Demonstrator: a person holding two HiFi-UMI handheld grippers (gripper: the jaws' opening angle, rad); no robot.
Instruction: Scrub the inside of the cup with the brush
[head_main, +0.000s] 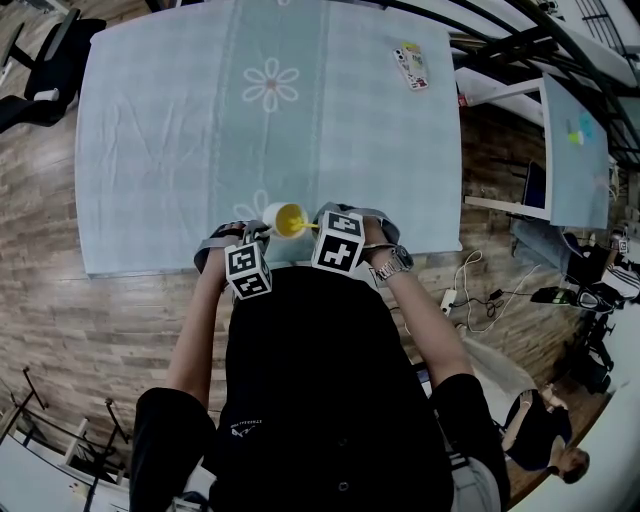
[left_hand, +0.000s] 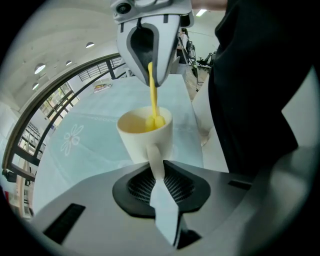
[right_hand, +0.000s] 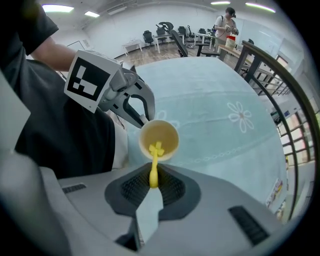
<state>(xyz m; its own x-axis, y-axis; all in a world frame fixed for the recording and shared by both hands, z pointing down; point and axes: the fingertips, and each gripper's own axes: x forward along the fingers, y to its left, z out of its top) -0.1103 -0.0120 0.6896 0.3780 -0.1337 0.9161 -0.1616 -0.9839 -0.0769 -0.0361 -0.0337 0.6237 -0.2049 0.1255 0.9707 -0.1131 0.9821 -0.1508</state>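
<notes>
Two grips: my left gripper (left_hand: 158, 172) fingers pinch the cup (left_hand: 145, 134) handle; my right gripper (right_hand: 152, 182) fingers pinch the brush (right_hand: 155, 162), axis steeply down, head in cup.

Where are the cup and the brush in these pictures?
cup (left_hand: 137, 145), left gripper view, on its outer wall.
brush (right_hand: 154, 169), right gripper view, on its yellow handle.

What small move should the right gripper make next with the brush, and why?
Probably sweep the brush head around the inner wall of the cup. The head sits inside the cup, the right gripper pinches its stem, and the left gripper grips the handle.
</notes>
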